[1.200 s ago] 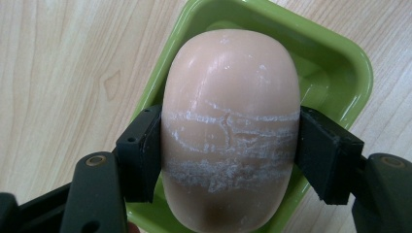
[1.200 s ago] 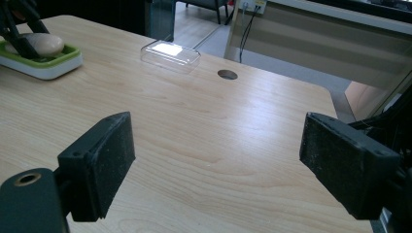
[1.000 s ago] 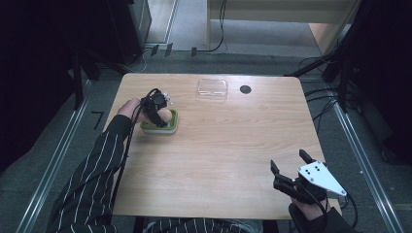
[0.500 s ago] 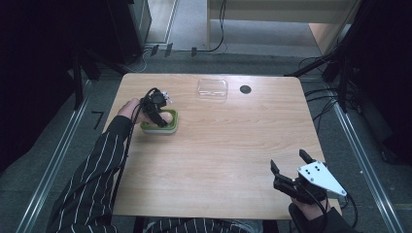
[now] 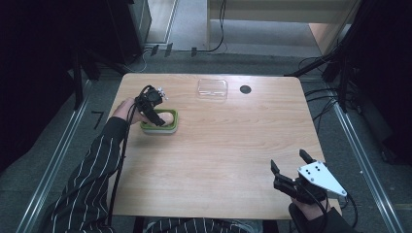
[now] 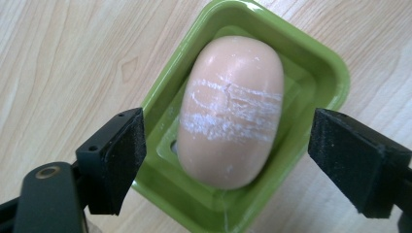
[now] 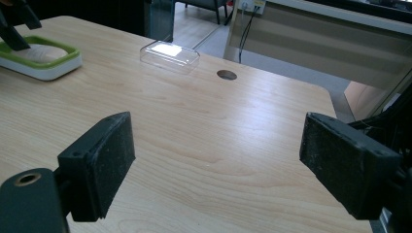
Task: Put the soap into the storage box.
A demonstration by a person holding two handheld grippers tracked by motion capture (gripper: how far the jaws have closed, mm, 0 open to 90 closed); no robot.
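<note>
A green soap dish (image 5: pixel 171 123) sits at the table's left and holds a peach-coloured oval soap bar (image 6: pixel 231 109) with white scuff marks. My left gripper (image 5: pixel 156 115) hangs right over the dish, open, its jaws wide on either side of the soap (image 5: pixel 164 118) and not touching it. In the left gripper view the gripper (image 6: pixel 250 162) straddles the dish (image 6: pixel 311 73). My right gripper (image 5: pixel 290 166) stands open near the table's front right corner, nothing between its jaws. The right gripper view shows that gripper (image 7: pixel 218 165) open over bare wood, the dish (image 7: pixel 41 60) far off at left.
A clear plastic lid (image 5: pixel 212 89) lies at the back middle of the table, with a dark round hole (image 5: pixel 245 89) just to its right. In the right gripper view the lid (image 7: pixel 170 56) and hole (image 7: pixel 226 74) lie ahead.
The left gripper has shifted slightly over the dish. The right gripper has not moved.
</note>
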